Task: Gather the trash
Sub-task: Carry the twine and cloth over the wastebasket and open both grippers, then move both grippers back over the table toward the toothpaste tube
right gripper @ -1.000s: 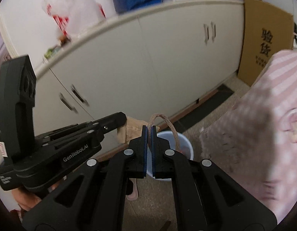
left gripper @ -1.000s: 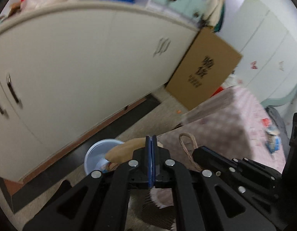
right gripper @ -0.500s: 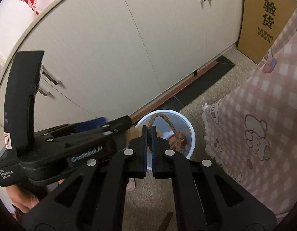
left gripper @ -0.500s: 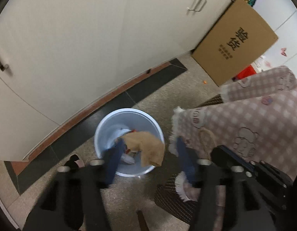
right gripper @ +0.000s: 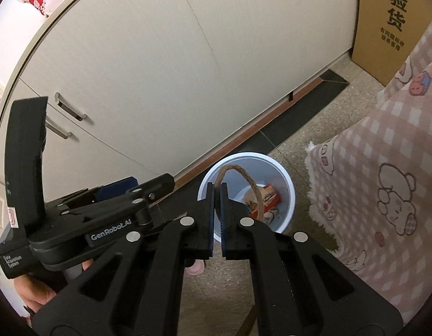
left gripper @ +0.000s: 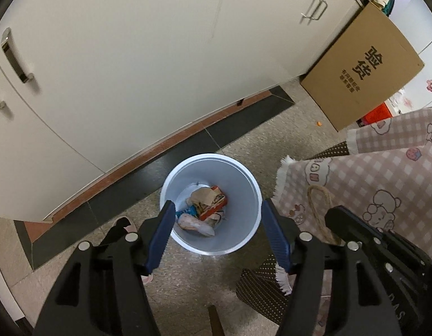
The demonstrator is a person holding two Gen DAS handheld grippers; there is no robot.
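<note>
Two grippers over a pale blue bin [left gripper: 252, 196] holding crumpled wrappers [left gripper: 206, 205]: left gripper [left gripper: 216, 232] jaws just opened, empty, bin below; right gripper [right gripper: 217, 212] pinches a brown rope loop [right gripper: 251, 183].

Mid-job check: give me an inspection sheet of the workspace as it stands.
Surface: speckled floor, dark strip along the cabinets.
Job's things: white bin holding wrappers; rope loop above it.
Clutter: cardboard box, checked blanket, pink slipper.
Grippers: left gripper open over the bin, its jaws just opened, nothing between them; right gripper shut on the rope loop.
Cables: nothing seen.
Surroundings: cream cabinets.
</note>
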